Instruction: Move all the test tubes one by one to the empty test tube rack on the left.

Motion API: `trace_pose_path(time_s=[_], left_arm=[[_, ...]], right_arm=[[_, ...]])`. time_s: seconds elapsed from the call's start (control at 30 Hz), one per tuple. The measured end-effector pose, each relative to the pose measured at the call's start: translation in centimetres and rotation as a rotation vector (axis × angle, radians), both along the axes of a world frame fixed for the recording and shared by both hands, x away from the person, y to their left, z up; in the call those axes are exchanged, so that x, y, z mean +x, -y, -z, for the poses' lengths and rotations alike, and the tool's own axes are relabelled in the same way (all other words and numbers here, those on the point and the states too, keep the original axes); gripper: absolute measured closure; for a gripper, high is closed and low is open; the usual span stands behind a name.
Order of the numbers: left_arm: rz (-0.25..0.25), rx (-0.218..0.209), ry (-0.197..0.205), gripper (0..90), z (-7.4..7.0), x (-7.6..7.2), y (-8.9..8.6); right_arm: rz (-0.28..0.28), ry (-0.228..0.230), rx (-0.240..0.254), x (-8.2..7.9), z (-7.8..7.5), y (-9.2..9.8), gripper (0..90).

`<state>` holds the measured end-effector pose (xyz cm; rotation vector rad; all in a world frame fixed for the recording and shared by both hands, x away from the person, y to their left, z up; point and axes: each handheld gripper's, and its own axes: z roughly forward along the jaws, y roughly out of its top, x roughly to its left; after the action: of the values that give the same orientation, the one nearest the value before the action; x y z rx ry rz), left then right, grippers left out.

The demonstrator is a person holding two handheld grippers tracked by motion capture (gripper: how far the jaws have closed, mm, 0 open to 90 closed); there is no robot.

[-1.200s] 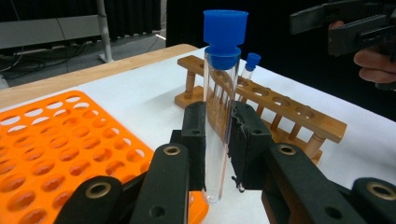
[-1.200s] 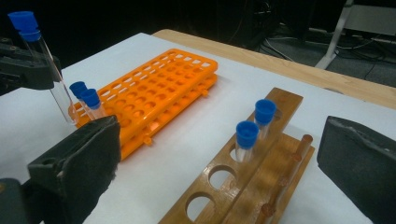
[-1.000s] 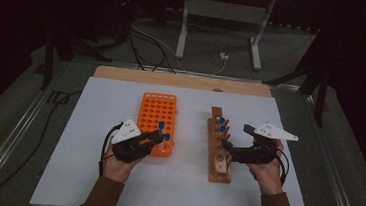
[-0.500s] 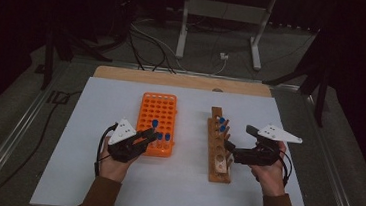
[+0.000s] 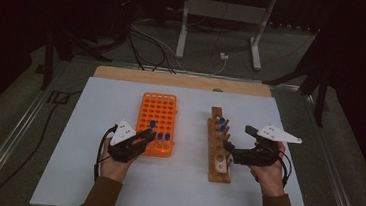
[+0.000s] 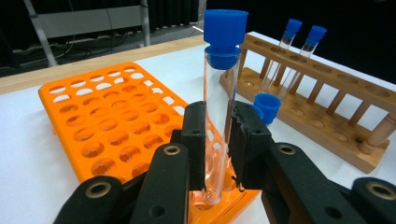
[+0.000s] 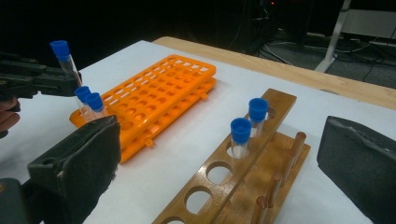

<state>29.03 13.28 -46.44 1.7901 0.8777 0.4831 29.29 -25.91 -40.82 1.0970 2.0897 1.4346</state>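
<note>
Item: blue-capped test tube point(image 6: 219, 116), upright, clamped in my left gripper point(image 6: 218, 149), bottom just over orange rack point(image 6: 102, 121); right gripper point(image 7: 224, 172) apart, empty.

This looks like a lab or test bench set up for recording. A white tabletop point(image 5: 178, 193) with a wooden far edge carries an orange tube rack point(image 5: 159, 116) and a wooden test-tube rack point(image 5: 216, 158) holding clear tubes with blue caps point(image 7: 241, 129). Around it the room is dark, with black curtains, loose cables point(image 5: 146, 39) on a grey floor, and the legs of a metal stand point(image 5: 218, 16) behind.
</note>
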Motion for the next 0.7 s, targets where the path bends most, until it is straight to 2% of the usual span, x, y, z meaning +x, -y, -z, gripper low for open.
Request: trace_pose_path(time_s=[0.27, 0.47, 0.63, 0.7], left_arm=[[-0.009, 0.022, -0.026, 78.4, 1.1, 0.3, 0.1], [-0.009, 0.102, -0.06, 78.7, 2.2, 0.4, 0.7], [-0.003, 0.126, -0.077, 79.0, 2.4, 0.5, 0.7], [0.001, 0.152, -0.094, 79.0, 2.7, 0.5, 0.8]], right_arm=[[-0.001, -0.002, 0.002, 0.0, 0.1, 0.0, 0.0], [-0.007, -0.008, 0.001, 0.0, 0.3, -0.1, 0.0], [-0.006, -0.013, 0.002, 0.0, 0.4, -0.2, 0.0], [-0.007, -0.015, 0.001, 0.0, 0.5, -0.2, 0.0]])
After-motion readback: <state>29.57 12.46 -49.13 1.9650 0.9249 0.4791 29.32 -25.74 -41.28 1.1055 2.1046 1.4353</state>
